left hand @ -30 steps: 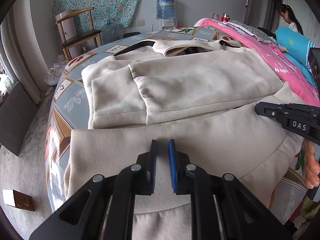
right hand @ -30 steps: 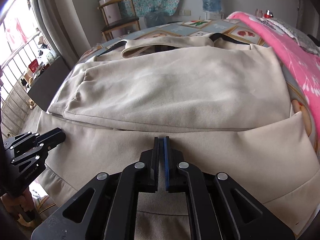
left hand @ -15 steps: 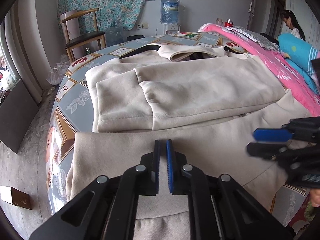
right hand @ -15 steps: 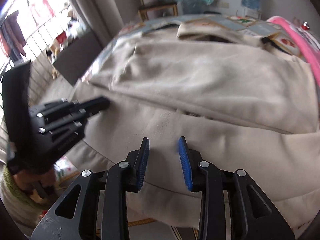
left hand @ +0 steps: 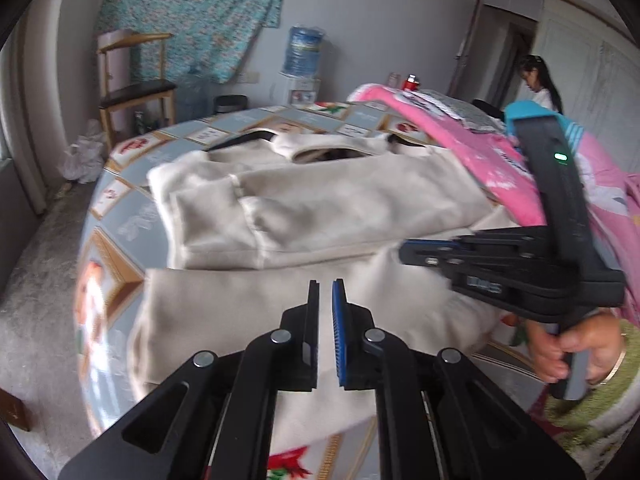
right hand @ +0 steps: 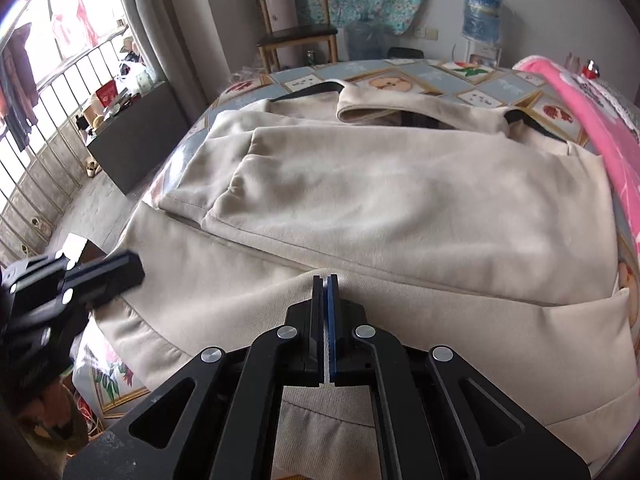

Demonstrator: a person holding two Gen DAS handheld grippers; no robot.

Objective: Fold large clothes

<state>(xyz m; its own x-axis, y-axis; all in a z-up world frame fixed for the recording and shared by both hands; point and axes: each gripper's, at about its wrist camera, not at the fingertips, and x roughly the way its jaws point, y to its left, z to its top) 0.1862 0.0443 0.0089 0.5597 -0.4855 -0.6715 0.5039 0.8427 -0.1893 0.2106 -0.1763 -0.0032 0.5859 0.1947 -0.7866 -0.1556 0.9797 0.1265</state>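
While the right claw (right hand: 325, 280) pinches its hem, cream garment (right hand: 400, 184) ahead

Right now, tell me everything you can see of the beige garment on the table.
The beige garment looks like a soft, fleecy sweatshirt, lying flat on the patterned tablecloth. Both sleeves are folded across the chest and overlap, cuffs toward the window side. The neck opening faces away, with something dark showing inside it. The ribbed hem hangs over the near table edge. The right gripper is shut on a raised pinch of its lower body; the left gripper is closed near the hem, its grip unclear.
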